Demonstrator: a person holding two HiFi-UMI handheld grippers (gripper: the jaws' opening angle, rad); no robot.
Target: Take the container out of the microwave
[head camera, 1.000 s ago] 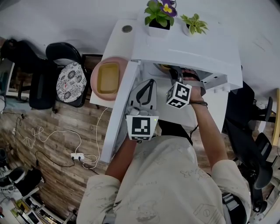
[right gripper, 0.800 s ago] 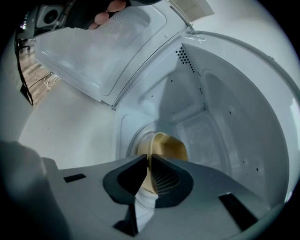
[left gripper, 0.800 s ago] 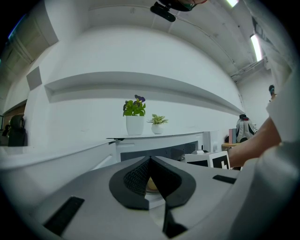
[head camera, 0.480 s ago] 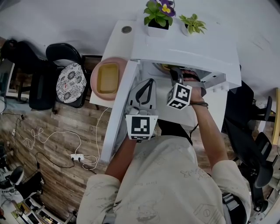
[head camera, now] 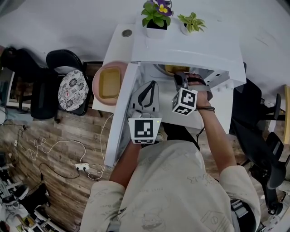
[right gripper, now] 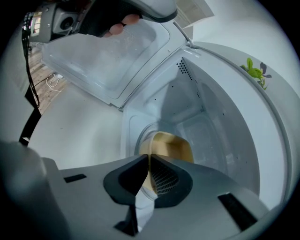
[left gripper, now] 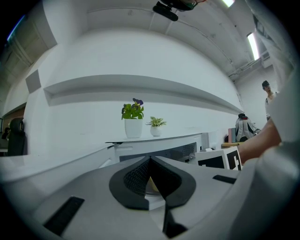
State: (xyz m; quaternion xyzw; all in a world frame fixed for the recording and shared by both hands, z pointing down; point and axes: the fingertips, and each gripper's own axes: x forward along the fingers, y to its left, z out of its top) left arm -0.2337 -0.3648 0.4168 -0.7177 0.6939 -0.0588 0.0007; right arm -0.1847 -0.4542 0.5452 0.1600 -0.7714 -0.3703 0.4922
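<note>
1. Wood-plank floor and a black chair with a patterned cushion fill the far left. Just beside them, a pink plate carrying a shallow yellow tray sits at the left edge of the white surface.
2. Next along, the white microwave stands on that surface with two potted plants on top. Its door is swung wide open to the left.
3. In front of the open door, the left claw is held level. It is closed with nothing between its jaws and plays no part at this point.
4. The right claw angles down into the cavity. Its jaws have just been closing and now pinch the near wall of the yellow container, which is not yet out of the microwave.
5. The step in hand looks like the grasp, with the lift-out yet to start.
6. The next move probably calls for a slight lift, then a straight pull back through the opening. The container should stay level and clear of the frame and the left claw. A pinch on one thin wall could let it tip.
</note>
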